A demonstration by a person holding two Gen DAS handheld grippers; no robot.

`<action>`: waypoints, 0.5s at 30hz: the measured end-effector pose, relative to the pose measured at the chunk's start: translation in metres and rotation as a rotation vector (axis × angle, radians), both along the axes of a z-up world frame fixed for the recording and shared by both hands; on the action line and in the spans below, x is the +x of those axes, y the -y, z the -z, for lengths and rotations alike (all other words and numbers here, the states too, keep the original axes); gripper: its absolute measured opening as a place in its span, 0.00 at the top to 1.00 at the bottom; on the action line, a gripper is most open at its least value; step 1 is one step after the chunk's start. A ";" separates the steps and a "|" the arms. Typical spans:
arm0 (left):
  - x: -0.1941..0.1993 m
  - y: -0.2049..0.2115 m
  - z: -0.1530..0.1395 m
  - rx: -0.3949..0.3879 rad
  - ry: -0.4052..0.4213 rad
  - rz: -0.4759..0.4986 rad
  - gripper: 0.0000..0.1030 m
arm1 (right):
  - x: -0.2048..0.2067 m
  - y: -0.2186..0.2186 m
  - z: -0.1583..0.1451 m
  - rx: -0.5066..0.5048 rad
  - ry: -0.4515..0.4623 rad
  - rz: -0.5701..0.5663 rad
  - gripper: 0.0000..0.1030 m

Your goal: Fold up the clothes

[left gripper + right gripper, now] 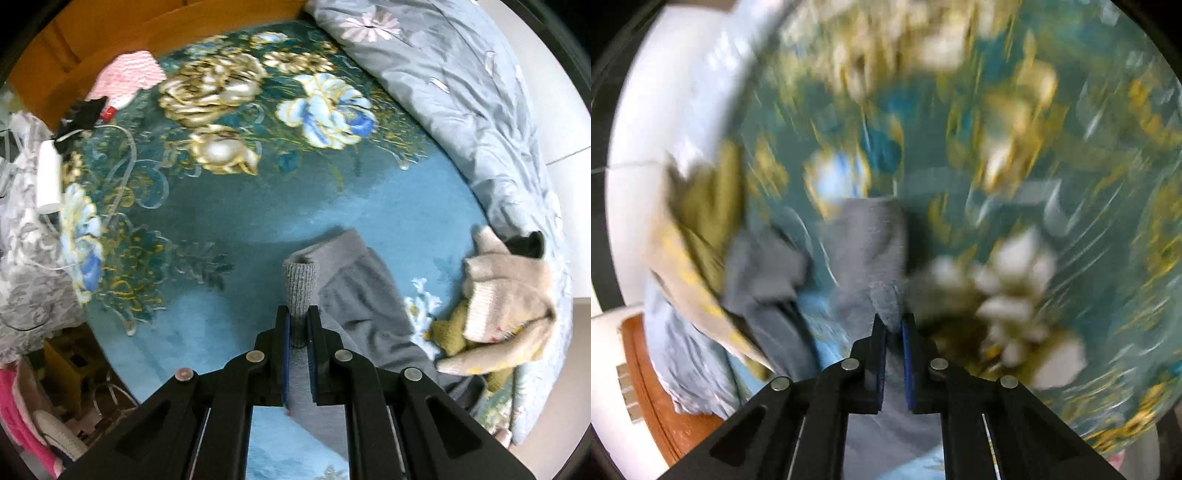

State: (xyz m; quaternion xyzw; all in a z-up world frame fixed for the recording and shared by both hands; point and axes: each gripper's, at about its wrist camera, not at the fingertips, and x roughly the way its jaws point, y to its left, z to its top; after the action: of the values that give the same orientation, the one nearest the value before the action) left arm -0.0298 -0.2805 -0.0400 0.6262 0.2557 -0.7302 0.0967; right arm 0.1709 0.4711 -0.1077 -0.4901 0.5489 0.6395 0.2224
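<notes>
Left wrist view shows the left gripper (298, 325) pinched nearly closed on the ribbed cuff of the grey garment (354, 295), which runs from the fingertips away to their right over the floral bedspread (229, 206), toward the cream gloves (506, 295). The right wrist view is badly smeared, yet the right gripper (894, 326) looks clamped on another grey edge just ahead of its tips. Both hold the cloth; I'd guess the fold goes across that long axis
</notes>
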 end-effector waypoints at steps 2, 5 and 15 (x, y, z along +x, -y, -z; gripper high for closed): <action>0.004 -0.005 -0.001 0.046 -0.031 0.030 0.92 | 0.025 -0.026 -0.046 0.093 -0.085 0.026 0.92; 0.014 -0.015 0.005 0.072 -0.043 0.094 0.92 | 0.067 -0.047 -0.093 0.182 -0.199 0.050 0.93; 0.056 -0.005 0.058 -0.029 0.174 0.092 0.92 | 0.145 -0.031 0.040 -0.046 0.239 0.149 0.88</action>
State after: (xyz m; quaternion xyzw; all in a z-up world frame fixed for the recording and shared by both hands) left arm 0.0265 -0.2759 -0.0984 0.6969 0.2068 -0.6803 0.0942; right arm 0.3163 0.5025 -0.1474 -0.5256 0.5679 0.5455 0.3220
